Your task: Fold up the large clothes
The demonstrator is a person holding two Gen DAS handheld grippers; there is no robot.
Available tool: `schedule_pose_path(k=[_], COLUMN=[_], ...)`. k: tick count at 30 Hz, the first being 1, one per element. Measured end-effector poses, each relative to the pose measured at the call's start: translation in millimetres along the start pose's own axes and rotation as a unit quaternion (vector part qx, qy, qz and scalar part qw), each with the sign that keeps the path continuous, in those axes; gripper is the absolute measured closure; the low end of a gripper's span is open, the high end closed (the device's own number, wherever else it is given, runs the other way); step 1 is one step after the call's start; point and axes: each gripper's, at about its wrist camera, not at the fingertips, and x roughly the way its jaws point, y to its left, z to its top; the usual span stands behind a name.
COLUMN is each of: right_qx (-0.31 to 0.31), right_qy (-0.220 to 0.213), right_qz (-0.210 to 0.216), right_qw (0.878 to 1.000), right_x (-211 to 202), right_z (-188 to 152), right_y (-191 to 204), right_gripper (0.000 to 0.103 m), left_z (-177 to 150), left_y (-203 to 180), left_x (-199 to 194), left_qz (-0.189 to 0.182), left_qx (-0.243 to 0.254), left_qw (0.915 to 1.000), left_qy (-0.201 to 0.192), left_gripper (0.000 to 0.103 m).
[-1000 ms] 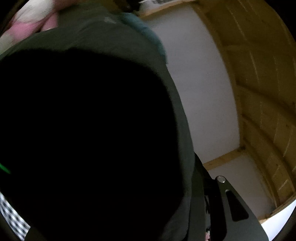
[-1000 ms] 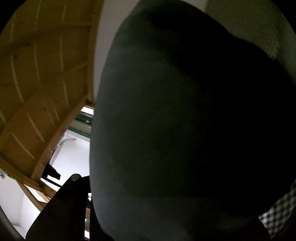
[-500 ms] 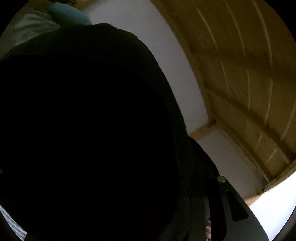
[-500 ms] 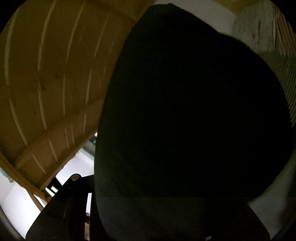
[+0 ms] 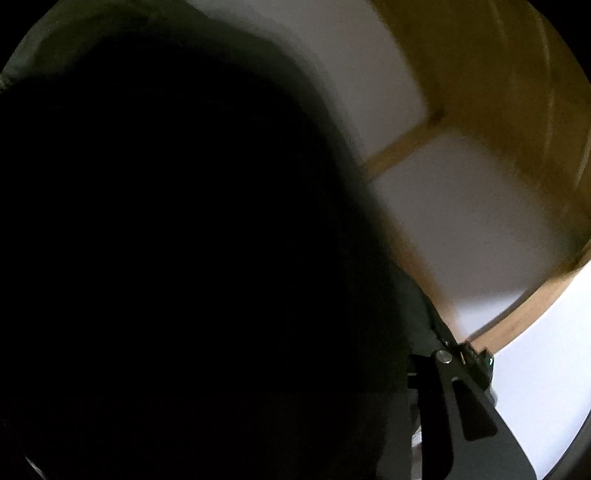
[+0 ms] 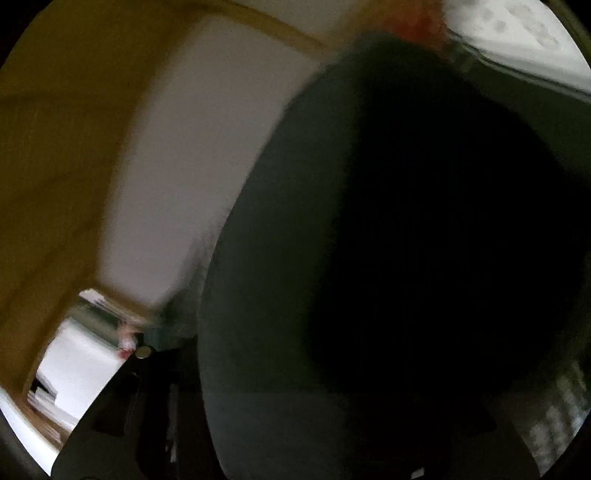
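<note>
A dark green garment (image 5: 184,240) drapes over my left gripper and fills most of the left wrist view. Only the right finger (image 5: 465,402) shows; the left finger is hidden under cloth. The same dark green garment (image 6: 388,258) covers most of the right wrist view. There only the left finger (image 6: 122,398) shows beside the cloth. Both grippers are raised and point up toward the ceiling. The cloth runs down between the fingers of each, so each looks shut on it.
A white wall (image 5: 461,221) with wooden beams (image 5: 498,92) and a sloped wooden ceiling (image 6: 55,166) lies behind. A white patterned surface (image 6: 517,33) shows at the top right of the right wrist view, blurred.
Both grippers have swung with the garment; the views have turned across the wooden ceiling to the white wall. The cloth stays draped over both cameras. The current frames are motion-blurred.
</note>
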Motion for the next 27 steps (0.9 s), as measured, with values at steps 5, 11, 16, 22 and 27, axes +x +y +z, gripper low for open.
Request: schedule_pose_path(k=[5, 11, 16, 22, 27], right_qx=[0.015, 0.010, -0.115, -0.294, -0.391], right_qy=[-0.023, 0.006, -0.037, -0.094, 0.014], right_qz=[0.064, 0.053, -0.059, -0.158, -0.276], right_qw=[0.998, 0.999, 0.991, 0.938, 0.878], right_x=[-5.2, -25.8, -78.7, -109.1, 41.3], right_z=[-26.2, -28.5, -24.0, -44.8, -7.8], right_y=[-46.5, -17.4, 2.5, 69.2, 110.8], right_gripper=[0.048, 0.014, 0.003, 0.003, 0.003], left_z=[3.7, 25.2, 22.9, 12.6, 57.7], left_y=[13.7, 13.7, 3.9, -79.8, -69.1], left_x=[0.1, -28.0, -94.2, -133.1, -17.9], left_qz=[-0.002, 0.006, 0.034, 0.109, 0.229], left_qx=[0.004, -0.039, -0.029, 0.222, 0.256], left_qw=[1.0000, 0.9961, 0.9956, 0.9614, 0.9391], left_qy=[0.003, 0.079, 0.082, -0.120, -0.010], left_gripper=[0.049, 0.036, 0.012, 0.006, 0.006])
